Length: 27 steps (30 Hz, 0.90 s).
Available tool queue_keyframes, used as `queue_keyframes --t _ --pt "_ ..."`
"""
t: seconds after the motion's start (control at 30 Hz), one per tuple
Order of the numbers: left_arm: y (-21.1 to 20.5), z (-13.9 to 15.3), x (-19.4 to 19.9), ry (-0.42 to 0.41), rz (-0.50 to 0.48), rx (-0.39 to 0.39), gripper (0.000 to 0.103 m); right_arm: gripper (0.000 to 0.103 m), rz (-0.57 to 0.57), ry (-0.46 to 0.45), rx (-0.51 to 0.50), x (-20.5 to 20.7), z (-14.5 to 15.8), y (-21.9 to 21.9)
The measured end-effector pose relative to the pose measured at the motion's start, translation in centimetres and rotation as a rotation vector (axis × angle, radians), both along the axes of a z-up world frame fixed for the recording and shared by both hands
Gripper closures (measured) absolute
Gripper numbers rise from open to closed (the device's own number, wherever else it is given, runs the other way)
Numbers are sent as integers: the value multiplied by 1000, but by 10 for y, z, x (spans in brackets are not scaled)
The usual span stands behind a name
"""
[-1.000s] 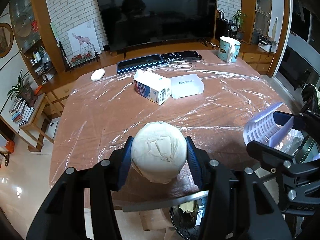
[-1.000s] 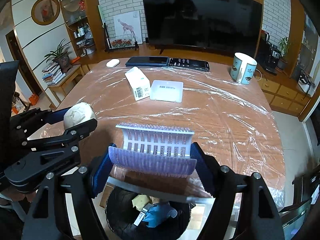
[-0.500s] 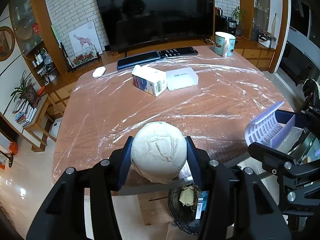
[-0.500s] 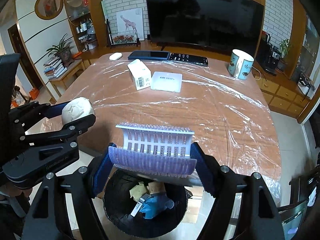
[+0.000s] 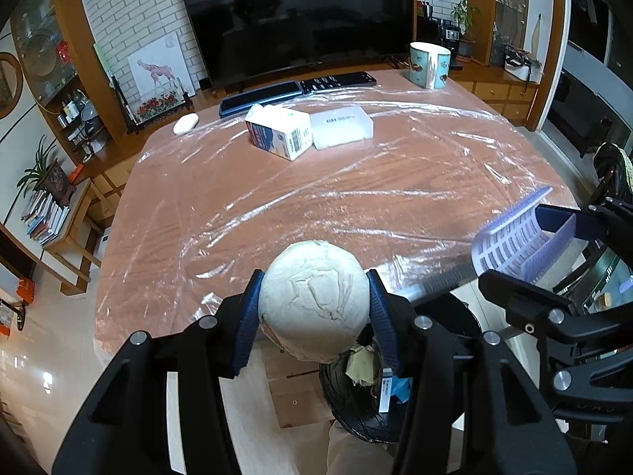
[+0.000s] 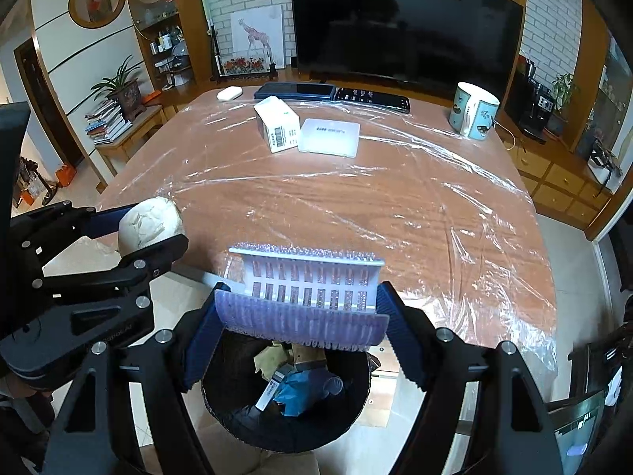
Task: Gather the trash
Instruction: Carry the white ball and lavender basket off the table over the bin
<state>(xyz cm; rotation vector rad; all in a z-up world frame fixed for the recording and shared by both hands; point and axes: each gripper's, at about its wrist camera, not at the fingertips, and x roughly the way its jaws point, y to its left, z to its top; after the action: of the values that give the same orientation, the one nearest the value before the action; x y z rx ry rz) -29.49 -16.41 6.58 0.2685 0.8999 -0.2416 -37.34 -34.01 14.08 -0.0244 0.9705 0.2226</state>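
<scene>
Fingers of the left gripper were clamped on both sides of a crumpled white paper ball, which was held at the near table edge, above the rim of the black trash bin; the right gripper was seen closed on a purple ridged plastic tray, bowed between the blue pads and carried directly over the open bin, in which paper scraps and a blue wrapper were already lying; on the film-covered table a small carton, a flat white box just beside it, a mug and two remotes were left at the far side.
</scene>
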Motion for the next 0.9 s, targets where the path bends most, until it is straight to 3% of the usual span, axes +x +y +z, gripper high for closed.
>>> queue_keyframes --t 0.9 --pt "-14 -34 -27 91 -21 20 51 29 -11 80 2 -29 -29 -10"
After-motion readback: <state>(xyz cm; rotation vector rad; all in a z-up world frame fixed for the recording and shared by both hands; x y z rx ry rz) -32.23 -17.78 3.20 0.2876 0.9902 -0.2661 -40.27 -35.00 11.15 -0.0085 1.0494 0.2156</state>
